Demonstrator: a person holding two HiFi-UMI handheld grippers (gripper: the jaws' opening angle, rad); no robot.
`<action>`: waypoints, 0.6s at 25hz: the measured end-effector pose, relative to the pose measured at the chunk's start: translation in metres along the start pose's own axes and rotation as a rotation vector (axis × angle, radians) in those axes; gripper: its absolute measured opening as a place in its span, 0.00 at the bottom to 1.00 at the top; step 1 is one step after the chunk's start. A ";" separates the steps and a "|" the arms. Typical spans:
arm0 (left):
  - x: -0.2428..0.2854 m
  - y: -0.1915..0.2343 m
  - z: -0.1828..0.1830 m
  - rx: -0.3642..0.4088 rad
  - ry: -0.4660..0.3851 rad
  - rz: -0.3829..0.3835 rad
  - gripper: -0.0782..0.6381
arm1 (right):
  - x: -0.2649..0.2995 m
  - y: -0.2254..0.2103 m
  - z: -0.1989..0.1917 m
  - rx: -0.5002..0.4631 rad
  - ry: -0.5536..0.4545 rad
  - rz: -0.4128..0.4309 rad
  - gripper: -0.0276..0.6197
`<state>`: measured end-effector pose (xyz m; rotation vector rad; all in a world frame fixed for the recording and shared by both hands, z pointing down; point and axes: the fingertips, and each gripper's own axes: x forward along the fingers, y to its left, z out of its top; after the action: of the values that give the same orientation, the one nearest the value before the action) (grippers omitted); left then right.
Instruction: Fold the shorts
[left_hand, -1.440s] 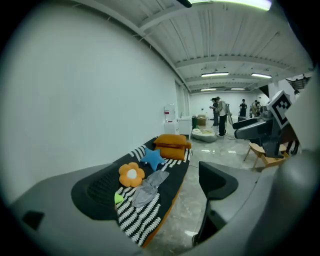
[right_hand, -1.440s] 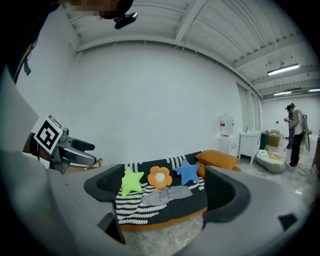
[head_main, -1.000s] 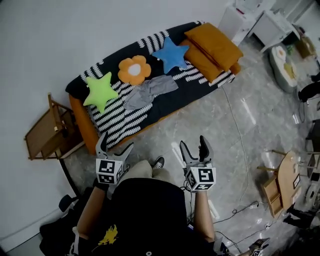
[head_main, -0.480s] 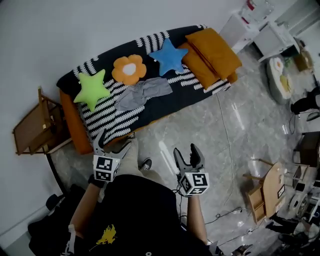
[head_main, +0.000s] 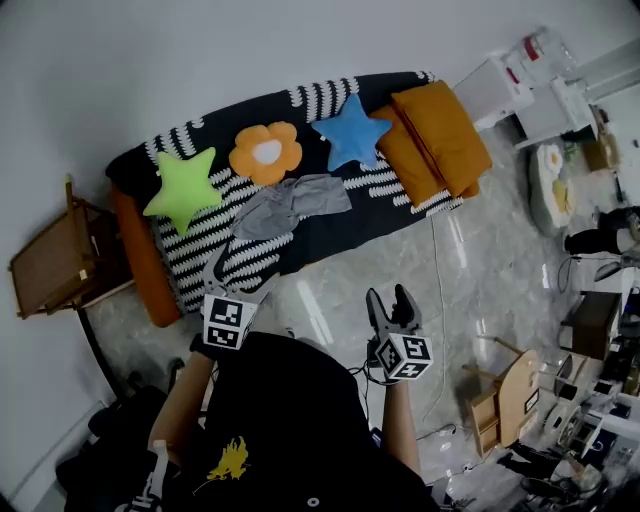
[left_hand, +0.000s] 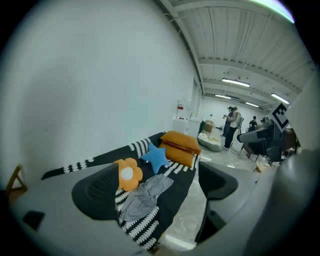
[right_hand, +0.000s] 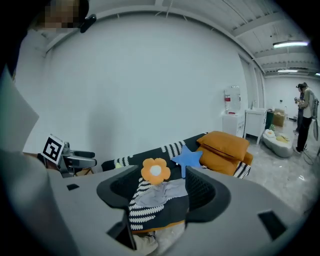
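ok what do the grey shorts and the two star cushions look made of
The grey shorts: thin matte cloth, probably cotton or jersey; they lie limp and crumpled. The green star cushion and blue star cushion: stuffed soft fabric, likely plush; puffy, rounded edges, no sheen.

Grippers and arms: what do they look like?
Both the left gripper and right gripper have grey curved fingers and a white cube of black square markers. The right's fingers have just been closing on nothing. The top is black, short-sleeved, with a yellow print.
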<state>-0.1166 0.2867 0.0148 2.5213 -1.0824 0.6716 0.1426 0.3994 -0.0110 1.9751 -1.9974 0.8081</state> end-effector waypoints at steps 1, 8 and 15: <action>0.009 0.013 0.002 -0.020 -0.003 -0.009 0.81 | 0.015 0.002 0.005 -0.004 0.020 -0.009 0.51; 0.082 0.100 0.013 -0.021 0.038 -0.082 0.81 | 0.116 0.023 0.049 -0.005 0.094 -0.052 0.47; 0.155 0.151 0.010 -0.081 0.038 -0.043 0.81 | 0.202 0.029 0.060 -0.136 0.178 -0.041 0.39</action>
<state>-0.1316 0.0896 0.1042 2.4460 -1.0184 0.6479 0.1131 0.1950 0.0374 1.7962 -1.8539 0.7861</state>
